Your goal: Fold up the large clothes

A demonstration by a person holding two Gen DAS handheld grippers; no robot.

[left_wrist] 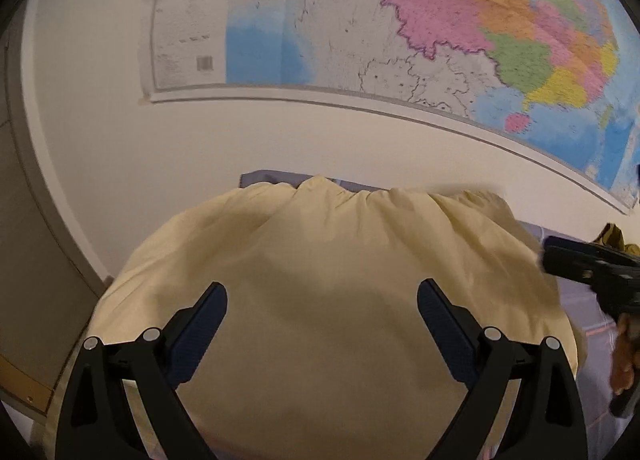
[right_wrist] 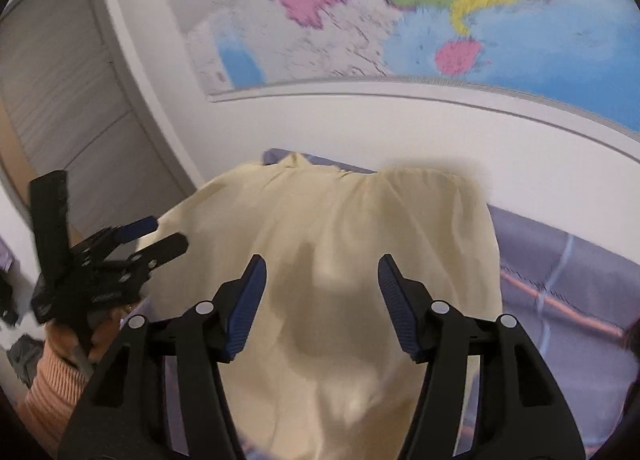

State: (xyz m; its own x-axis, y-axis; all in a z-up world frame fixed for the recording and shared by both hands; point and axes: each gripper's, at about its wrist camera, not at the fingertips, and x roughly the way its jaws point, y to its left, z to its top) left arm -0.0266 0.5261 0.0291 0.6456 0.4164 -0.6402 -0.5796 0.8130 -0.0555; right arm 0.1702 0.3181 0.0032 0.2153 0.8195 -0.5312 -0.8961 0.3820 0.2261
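Cream-yellow garment (left_wrist: 320, 280) lies spread on the purple bedsheet (right_wrist: 560, 260) by the wall w/ the map (left_wrist: 400, 19). Left gripper (left_wrist: 322, 308) & right gripper (right_wrist: 320, 300) hover above it, jaws apart, nothing held, prob. lining up the next grab.

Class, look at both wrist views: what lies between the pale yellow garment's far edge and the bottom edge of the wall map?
Both views show a strip of purple bedding behind the pale yellow garment, then bare white wall up to the wall map.
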